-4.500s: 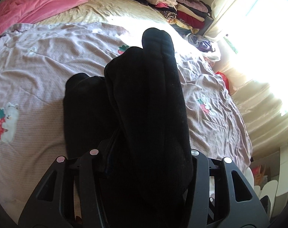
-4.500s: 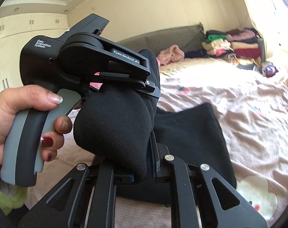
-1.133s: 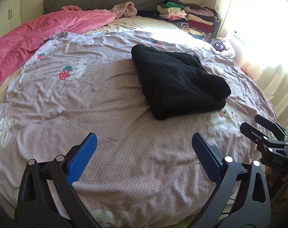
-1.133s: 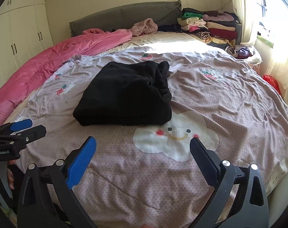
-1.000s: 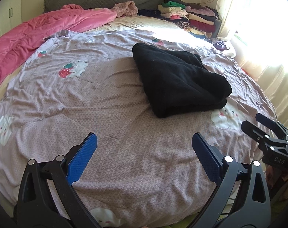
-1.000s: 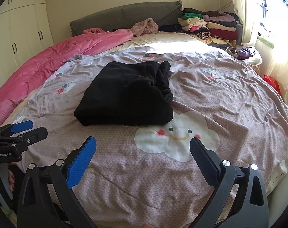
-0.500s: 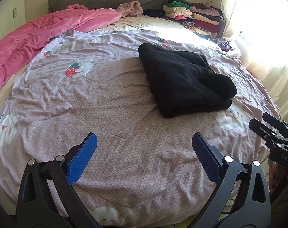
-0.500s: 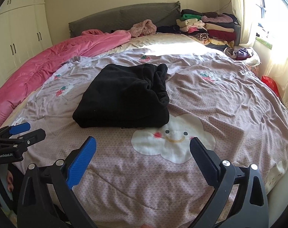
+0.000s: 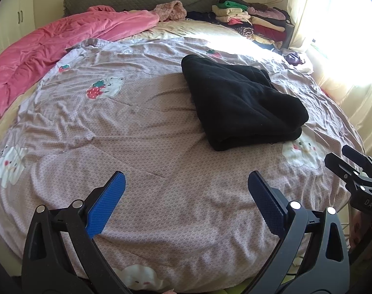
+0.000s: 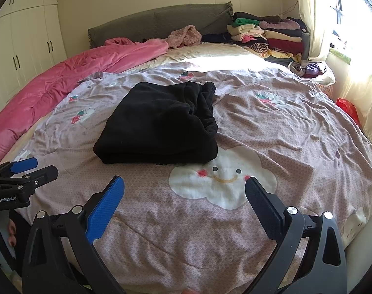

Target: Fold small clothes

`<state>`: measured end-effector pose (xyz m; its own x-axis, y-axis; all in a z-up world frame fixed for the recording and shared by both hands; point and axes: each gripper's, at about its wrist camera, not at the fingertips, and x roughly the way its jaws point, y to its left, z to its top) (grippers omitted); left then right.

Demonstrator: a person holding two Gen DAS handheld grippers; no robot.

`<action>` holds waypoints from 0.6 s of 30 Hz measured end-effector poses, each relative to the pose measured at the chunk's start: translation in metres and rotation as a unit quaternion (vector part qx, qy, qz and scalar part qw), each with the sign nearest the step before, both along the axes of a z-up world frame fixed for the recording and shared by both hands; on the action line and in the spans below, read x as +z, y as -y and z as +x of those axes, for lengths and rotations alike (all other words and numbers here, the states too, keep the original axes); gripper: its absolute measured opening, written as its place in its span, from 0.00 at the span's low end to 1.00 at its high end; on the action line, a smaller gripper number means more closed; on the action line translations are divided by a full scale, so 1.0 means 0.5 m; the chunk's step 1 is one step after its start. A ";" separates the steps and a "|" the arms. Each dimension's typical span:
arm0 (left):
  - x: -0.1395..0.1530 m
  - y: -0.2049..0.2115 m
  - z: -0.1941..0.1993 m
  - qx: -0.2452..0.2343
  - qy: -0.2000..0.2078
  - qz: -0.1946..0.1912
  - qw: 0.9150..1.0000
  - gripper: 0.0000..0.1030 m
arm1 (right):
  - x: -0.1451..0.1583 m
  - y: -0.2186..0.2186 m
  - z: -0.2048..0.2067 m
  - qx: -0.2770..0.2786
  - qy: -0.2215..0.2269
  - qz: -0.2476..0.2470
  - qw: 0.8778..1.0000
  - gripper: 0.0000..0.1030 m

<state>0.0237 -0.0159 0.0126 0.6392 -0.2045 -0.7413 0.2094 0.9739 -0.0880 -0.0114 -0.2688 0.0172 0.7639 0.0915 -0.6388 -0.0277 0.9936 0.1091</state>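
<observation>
- Left wrist view: I am holding the left gripper (image 9: 186,191) over the near edge of the bed; its jaws are standing spread wide and gripping nothing.
- The folded black garment (image 9: 242,105) is lying on the purple bedsheet (image 9: 149,147), ahead and to the right, well apart from the fingers.
- The right gripper (image 9: 345,164) is showing at the right edge, beside the bed.
- A pink blanket (image 9: 51,51) is lying along the left side; a stack of folded clothes (image 9: 252,22) is sitting at the far right corner.
- Right wrist view: I am keeping the right gripper (image 10: 184,193) spread wide and empty above the sheet.
- The black garment (image 10: 161,122) is resting ahead and left of centre, its near edge touching a white cloud print (image 10: 222,176).
- The left gripper (image 10: 26,169) is showing at the left edge, jaws apart.
</observation>
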 end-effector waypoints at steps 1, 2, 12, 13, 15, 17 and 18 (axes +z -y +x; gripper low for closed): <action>0.000 0.000 0.000 -0.001 0.000 -0.001 1.000 0.91 | 0.000 0.000 -0.001 0.000 0.000 0.000 1.000 0.96; 0.000 0.001 0.000 -0.001 0.000 -0.001 1.000 0.91 | 0.000 0.000 0.000 0.000 0.000 0.000 1.000 0.96; 0.000 -0.001 -0.001 0.001 0.000 0.000 1.000 0.91 | 0.002 -0.002 -0.003 -0.003 0.002 -0.002 1.000 0.96; 0.000 -0.002 -0.001 0.001 0.000 0.001 1.000 0.91 | 0.003 -0.002 -0.004 -0.003 0.003 -0.002 1.000 0.96; 0.000 -0.003 -0.001 0.001 0.000 0.001 1.000 0.91 | 0.004 -0.001 -0.007 -0.003 0.003 -0.003 1.000 0.96; 0.000 -0.003 -0.002 0.002 0.000 0.001 1.000 0.91 | 0.004 -0.002 -0.005 -0.003 0.002 -0.002 1.000 0.96; 0.000 -0.003 -0.002 0.002 0.000 0.002 1.000 0.91 | 0.004 -0.002 -0.005 -0.003 0.002 -0.002 1.000 0.96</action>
